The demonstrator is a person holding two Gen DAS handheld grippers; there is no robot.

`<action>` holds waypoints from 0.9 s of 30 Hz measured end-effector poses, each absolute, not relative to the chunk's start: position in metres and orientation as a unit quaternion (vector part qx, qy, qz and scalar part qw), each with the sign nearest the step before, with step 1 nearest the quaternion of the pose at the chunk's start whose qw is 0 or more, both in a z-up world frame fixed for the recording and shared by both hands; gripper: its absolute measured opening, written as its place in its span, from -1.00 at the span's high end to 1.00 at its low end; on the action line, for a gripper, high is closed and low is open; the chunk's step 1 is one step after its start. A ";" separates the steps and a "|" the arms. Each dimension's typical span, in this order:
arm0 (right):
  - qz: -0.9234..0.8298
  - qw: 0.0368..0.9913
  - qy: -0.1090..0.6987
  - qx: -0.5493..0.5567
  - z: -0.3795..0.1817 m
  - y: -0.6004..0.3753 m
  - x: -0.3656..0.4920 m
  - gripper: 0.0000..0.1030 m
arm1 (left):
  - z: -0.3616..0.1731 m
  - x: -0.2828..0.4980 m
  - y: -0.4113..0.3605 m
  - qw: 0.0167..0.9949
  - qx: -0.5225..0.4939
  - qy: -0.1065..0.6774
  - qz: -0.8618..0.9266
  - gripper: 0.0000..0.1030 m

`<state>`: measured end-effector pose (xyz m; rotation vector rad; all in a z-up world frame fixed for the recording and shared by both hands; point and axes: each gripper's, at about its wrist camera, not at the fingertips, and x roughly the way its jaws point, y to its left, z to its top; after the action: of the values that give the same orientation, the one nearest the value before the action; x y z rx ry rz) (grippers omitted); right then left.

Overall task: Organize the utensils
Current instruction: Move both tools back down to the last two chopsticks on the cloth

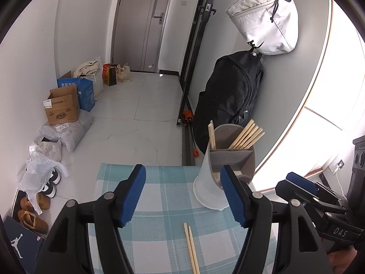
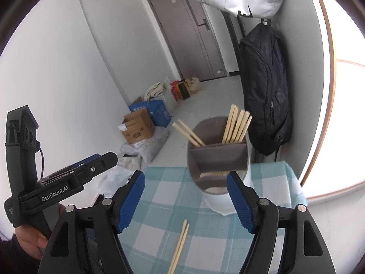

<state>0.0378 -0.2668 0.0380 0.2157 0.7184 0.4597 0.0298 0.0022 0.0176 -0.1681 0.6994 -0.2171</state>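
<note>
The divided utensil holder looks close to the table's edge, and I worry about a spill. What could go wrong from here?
1. The white and grey divided utensil holder stands near the far edge of the blue checked tablecloth; a nudge might tip it off.
2. The loose pair of wooden chopsticks lies flat on the cloth, so the open right gripper may take only one.
3. The chopsticks already in the holder could block insertion.
</note>
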 end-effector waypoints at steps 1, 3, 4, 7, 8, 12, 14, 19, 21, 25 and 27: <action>0.223 0.904 0.350 0.102 0.034 -0.265 0.035 -0.50 | 0.013 0.028 0.004 0.930 -0.082 0.342 -0.105 -0.24; 0.228 0.902 0.355 0.095 0.025 -0.261 0.032 -0.53 | 0.003 0.027 0.005 0.930 -0.084 0.345 -0.100 -0.24; 0.227 0.901 0.358 0.091 0.021 -0.259 0.031 -0.59 | -0.001 0.026 0.006 0.929 -0.083 0.346 -0.097 -0.25; 0.230 0.896 0.370 0.088 0.007 -0.255 0.029 -0.67 | -0.015 0.025 0.008 0.928 -0.085 0.352 -0.089 -0.26; 0.230 0.892 0.378 0.086 0.001 -0.254 0.030 -0.67 | -0.020 0.024 0.010 0.927 -0.087 0.353 -0.089 -0.26; 0.228 0.883 0.403 0.071 -0.019 -0.248 0.031 -0.67 | -0.039 0.025 0.018 0.924 -0.099 0.363 -0.071 -0.40; 0.224 0.880 0.415 0.063 -0.028 -0.245 0.032 -0.68 | -0.047 0.027 0.021 0.920 -0.103 0.371 -0.065 -0.41; 0.222 0.862 0.451 0.057 -0.053 -0.238 0.037 -0.67 | -0.056 0.030 0.024 0.913 -0.109 0.390 -0.056 -0.42; 0.218 0.852 0.474 0.049 -0.068 -0.231 0.039 -0.67 | -0.060 0.032 0.025 0.909 -0.109 0.400 -0.055 -0.42; 0.214 0.827 0.519 0.031 -0.095 -0.220 0.042 -0.63 | -0.067 0.031 0.026 0.902 -0.100 0.416 -0.052 -0.42; 0.211 0.821 0.530 0.019 -0.102 -0.215 0.043 -0.47 | -0.069 0.030 0.030 0.899 -0.103 0.423 -0.056 -0.42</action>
<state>0.0434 -0.2154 -0.1021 0.0403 1.1280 0.4495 0.0297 0.0296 -0.0690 -0.2138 0.8747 -0.1152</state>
